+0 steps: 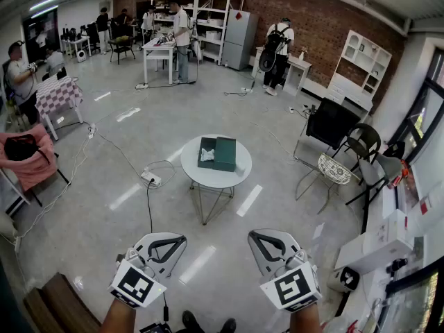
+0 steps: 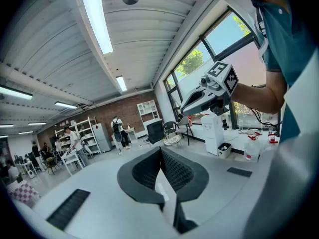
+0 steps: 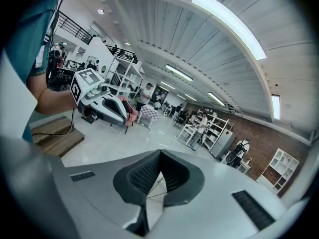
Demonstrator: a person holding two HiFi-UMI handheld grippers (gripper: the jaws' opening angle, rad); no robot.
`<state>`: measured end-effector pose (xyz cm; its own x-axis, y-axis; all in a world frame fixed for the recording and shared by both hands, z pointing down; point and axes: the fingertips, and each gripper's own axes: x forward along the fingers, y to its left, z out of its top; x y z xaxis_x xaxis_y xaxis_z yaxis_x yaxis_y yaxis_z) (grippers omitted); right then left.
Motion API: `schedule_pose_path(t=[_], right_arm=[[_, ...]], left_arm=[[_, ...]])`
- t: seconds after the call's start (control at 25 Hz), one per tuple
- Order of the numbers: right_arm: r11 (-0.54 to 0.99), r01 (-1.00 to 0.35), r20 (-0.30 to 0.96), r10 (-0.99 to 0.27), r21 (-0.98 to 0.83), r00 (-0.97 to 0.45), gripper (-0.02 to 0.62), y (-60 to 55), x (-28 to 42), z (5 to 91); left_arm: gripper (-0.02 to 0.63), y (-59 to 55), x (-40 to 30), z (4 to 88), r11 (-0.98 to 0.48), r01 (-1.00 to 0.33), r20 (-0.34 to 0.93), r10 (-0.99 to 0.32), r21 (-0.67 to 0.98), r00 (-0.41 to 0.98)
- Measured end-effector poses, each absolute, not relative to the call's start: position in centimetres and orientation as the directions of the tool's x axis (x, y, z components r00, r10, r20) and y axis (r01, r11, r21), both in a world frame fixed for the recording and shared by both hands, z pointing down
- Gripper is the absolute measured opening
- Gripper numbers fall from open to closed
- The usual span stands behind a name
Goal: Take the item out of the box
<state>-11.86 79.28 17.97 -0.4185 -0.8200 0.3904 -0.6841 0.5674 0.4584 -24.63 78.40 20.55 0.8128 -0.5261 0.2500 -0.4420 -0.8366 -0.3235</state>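
1. The left gripper [image 1: 166, 240]: pale grey shell, black ribbed jaw pads.
2. The right gripper [image 1: 267, 238]: same grey shell, same black pads.
3. The marker cube [image 1: 135, 284] behind each gripper's jaws: white faces with black square patterns.
4. The short sleeve [image 2: 281, 39]: teal.

This was a large shared lab or workshop hall. A red brick wall [image 1: 322, 19] closed the far end above a polished grey floor [image 1: 139, 134], with white shelving racks [image 1: 208, 5] and a white workbench [image 1: 158, 48] where a person [image 1: 182, 37] stood working. Cables ran across the floor to a power strip [image 1: 150, 179]. Strip lights [image 2: 94, 19] hung from a ribbed ceiling, and tall windows [image 2: 224, 39] lined one side, near a white cubby cabinet [image 1: 361, 64] and loose chairs [image 1: 364, 144].
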Motion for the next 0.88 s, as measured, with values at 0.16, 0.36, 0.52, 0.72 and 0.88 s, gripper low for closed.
schedule_pose_path(t=[0.16,0.36,0.52,0.72,0.88], right_arm=[[0.564,-0.689,0.387,-0.822,0.456,-0.417,0.037,79.2,-13.8,17.8],[0.573,-0.687,0.380,-0.817,0.447,-0.435,0.037,77.5,-14.4,18.9],[0.596,-0.687,0.361,-0.801,0.416,-0.477,0.038,74.3,-14.6,19.2],[0.617,-0.678,0.357,-0.786,0.400,-0.505,0.038,69.2,-13.4,19.6],[0.639,-0.659,0.345,-0.769,0.397,-0.539,0.038,65.3,-10.7,19.1]], left_arm=[[0.018,78.3,-26.3,20.4,-0.840,-0.431,0.250,-0.518,-0.329,0.818],[0.020,77.0,-26.5,21.7,-0.843,-0.426,0.260,-0.515,-0.329,0.817],[0.019,74.3,-26.8,22.2,-0.833,-0.449,0.267,-0.535,-0.322,0.801],[0.020,70.2,-25.7,22.5,-0.819,-0.478,0.287,-0.563,-0.317,0.775],[0.019,67.1,-23.1,22.1,-0.798,-0.511,0.295,-0.596,-0.318,0.747]])
